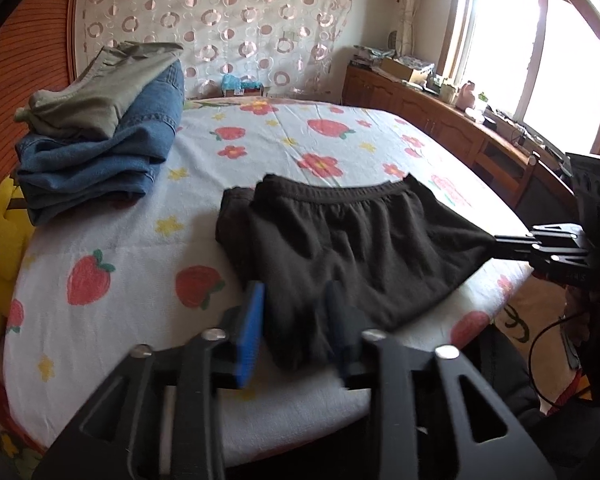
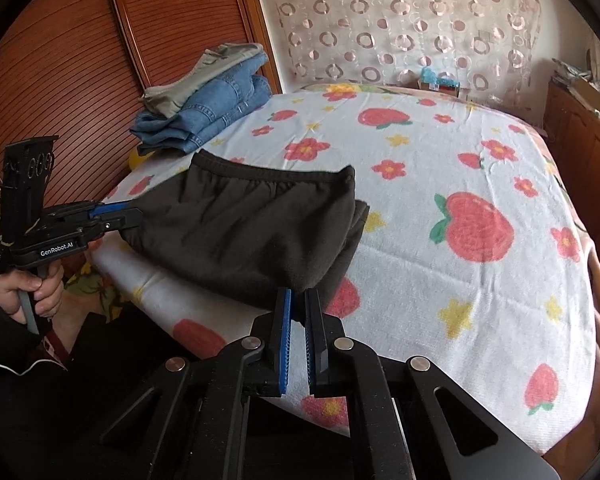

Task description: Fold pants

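The bed, covered in a fruit-print sheet, carries the folded dark pants at its near edge. The right gripper is clamped on one near corner of the pants. The left gripper straddles the other corner, jaws apart, not pressing.

White lettering "GenRobot.AI" runs along the black body of the left hand-held gripper (seen in the right wrist view). Nothing else is legible.
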`<state>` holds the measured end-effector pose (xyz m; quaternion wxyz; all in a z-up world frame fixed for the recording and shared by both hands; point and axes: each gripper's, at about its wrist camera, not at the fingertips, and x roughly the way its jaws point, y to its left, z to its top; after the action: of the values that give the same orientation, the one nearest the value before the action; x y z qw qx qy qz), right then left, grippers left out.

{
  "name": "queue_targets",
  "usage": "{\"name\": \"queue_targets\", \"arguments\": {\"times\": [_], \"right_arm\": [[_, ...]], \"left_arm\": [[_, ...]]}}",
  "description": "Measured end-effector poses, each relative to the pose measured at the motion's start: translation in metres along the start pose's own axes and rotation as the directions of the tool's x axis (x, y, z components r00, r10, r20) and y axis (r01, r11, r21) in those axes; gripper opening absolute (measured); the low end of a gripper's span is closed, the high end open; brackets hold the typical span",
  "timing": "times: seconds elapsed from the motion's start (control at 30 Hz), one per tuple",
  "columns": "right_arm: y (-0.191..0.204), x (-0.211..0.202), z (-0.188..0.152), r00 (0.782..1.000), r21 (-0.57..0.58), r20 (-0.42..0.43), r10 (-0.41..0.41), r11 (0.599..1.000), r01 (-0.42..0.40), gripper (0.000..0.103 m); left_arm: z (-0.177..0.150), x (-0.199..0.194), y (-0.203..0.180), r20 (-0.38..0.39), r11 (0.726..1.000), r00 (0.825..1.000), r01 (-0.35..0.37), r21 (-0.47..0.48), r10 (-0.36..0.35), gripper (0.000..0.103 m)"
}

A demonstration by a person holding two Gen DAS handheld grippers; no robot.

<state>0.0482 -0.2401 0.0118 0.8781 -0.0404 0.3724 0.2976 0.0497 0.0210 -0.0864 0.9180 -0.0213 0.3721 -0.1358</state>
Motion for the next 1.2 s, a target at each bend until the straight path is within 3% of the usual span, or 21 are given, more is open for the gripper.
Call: {"name": "queue_targets", "arguments": {"times": [0.07,0.17,0.27,0.3,0.43,0.53,1.2], "right_arm": [[0.001,-0.002,0.001,1.000,-0.005,0.004,-0.004,1.000,0.004,0.005],[0.003,-0.002,0.003,1.000,-0.012,0.007,-0.012,1.000,0.012,0.008],[0.003,-0.004,0.007,1.000,-0.010,0.018,-0.013,1.000,0.013,0.010],[0.003,-0.005,0.008,1.000,-0.009,0.021,-0.013,1.000,0.013,0.012],[0.001,-0.005,0.011,0.999,-0.006,0.031,-0.024,1.000,0.024,0.019],[-0.001,-0.003,0.017,0.998,-0.005,0.038,-0.044,0.999,0.044,0.030],[-0.020,0.074,0.046,0.993,0.052,0.020,-0.119,0.992,0.118,0.033]], "left_arm": [[0.004,0.003,0.002,0.000,1.000,1.000,0.002,-0.003,-0.002,0.050],[0.013,0.012,0.007,-0.013,1.000,1.000,-0.015,-0.008,0.015,0.050],[0.023,0.024,0.014,-0.023,1.000,1.000,-0.011,-0.010,0.010,0.077],[0.026,0.028,0.016,-0.024,1.000,1.000,-0.008,-0.011,0.008,0.079],[0.036,0.041,0.023,-0.027,0.999,0.999,-0.021,-0.024,0.021,0.079],[0.042,0.051,0.026,-0.040,0.999,0.999,-0.037,-0.032,0.036,0.079],[0.040,0.072,0.029,-0.076,0.999,0.996,-0.048,-0.023,0.046,0.079]]}}
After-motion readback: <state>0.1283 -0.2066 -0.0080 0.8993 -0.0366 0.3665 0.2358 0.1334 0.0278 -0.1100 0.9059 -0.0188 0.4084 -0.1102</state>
